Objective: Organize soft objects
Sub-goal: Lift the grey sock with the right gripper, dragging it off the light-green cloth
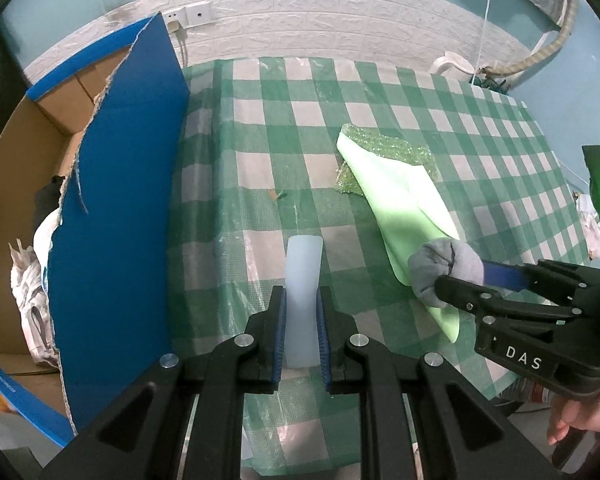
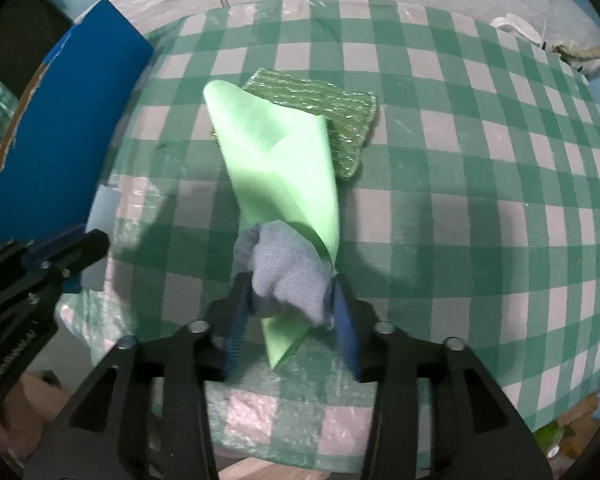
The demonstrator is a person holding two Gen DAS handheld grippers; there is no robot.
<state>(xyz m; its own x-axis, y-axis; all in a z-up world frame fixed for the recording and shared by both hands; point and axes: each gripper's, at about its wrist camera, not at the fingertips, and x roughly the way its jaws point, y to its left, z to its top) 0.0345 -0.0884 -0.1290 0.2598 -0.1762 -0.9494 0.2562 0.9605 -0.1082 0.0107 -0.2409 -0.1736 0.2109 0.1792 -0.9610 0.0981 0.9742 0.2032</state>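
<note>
Left tongs [image 1: 302,336] clamp a pale strip [image 1: 302,292] upright near the box [image 1: 116,168], presumably for stowing, while right tongs [image 2: 290,316], part-open, straddle a grey sock [image 2: 288,276] lying on the green cloth [image 2: 276,160] on the desk [image 2: 460,200].

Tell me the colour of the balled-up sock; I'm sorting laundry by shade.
Light grey. The sock shows best in the right wrist view, lying on the pale green cloth.
</note>
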